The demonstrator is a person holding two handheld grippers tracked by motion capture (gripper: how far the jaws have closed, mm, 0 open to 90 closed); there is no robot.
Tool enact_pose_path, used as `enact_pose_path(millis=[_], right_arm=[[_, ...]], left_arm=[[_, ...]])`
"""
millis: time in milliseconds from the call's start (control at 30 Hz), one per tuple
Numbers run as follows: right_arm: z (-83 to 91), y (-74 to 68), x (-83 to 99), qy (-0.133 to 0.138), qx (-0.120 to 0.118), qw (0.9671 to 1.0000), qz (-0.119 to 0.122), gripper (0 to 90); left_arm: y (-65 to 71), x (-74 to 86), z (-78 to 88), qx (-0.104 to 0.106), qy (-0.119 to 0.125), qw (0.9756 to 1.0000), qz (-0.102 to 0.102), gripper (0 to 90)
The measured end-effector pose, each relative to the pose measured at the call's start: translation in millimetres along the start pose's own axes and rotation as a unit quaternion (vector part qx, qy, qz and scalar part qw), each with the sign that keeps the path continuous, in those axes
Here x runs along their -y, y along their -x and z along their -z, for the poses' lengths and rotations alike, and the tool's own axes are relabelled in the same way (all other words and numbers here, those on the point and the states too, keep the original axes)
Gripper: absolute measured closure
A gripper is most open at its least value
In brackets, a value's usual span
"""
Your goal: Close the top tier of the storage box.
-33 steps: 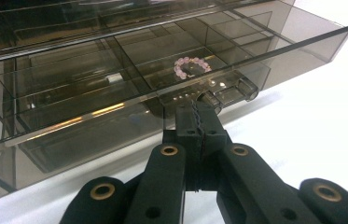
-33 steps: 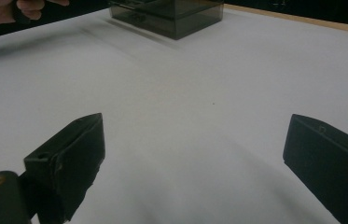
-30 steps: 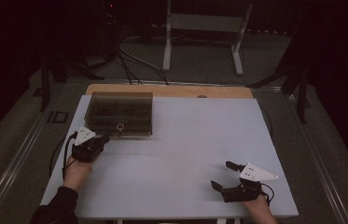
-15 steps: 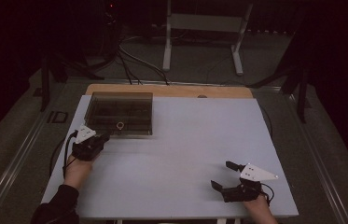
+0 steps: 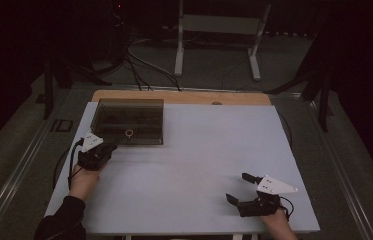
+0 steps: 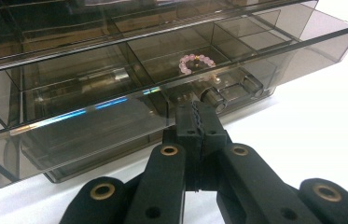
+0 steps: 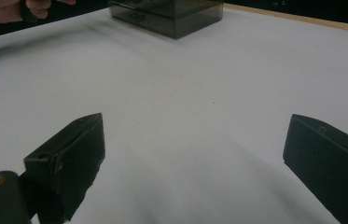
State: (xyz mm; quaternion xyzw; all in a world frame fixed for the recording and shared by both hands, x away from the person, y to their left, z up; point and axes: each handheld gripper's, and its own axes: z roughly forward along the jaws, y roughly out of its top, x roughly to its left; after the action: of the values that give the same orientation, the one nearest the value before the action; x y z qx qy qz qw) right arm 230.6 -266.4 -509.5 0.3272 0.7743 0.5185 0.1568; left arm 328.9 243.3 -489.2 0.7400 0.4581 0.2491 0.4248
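A smoky see-through box (image 5: 129, 121) with drawers stands at the table's back left. In the left gripper view one drawer (image 6: 162, 74) is pulled out, and a pink bead bracelet (image 6: 196, 63) lies in one of its compartments; the bracelet (image 5: 129, 133) sits near the box's front. My left gripper (image 5: 106, 149) is at the box's front left corner, jaws shut together (image 6: 196, 114) just before a small round knob (image 6: 210, 96); I cannot tell whether they touch it. My right gripper (image 5: 236, 186) rests near the front right edge, open with nothing between its jaws (image 7: 195, 128).
The white table top (image 5: 199, 150) has a wooden strip (image 5: 184, 96) along its back edge. On the floor behind stand a metal frame (image 5: 214, 30) and loose cables (image 5: 139, 60). A person's hand (image 7: 8, 9) holds the left gripper.
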Motion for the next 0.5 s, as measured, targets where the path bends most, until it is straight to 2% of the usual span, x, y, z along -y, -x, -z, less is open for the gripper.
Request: enact_pose_path(millis=[500], right_arm=[[0.4,-0.2,0.1,0.001,0.0,1.0,-0.001,5.5]], left_arm=[[-2.8,-0.4,-1.8,-0.001,-0.003,1.0,0.002,89.7]])
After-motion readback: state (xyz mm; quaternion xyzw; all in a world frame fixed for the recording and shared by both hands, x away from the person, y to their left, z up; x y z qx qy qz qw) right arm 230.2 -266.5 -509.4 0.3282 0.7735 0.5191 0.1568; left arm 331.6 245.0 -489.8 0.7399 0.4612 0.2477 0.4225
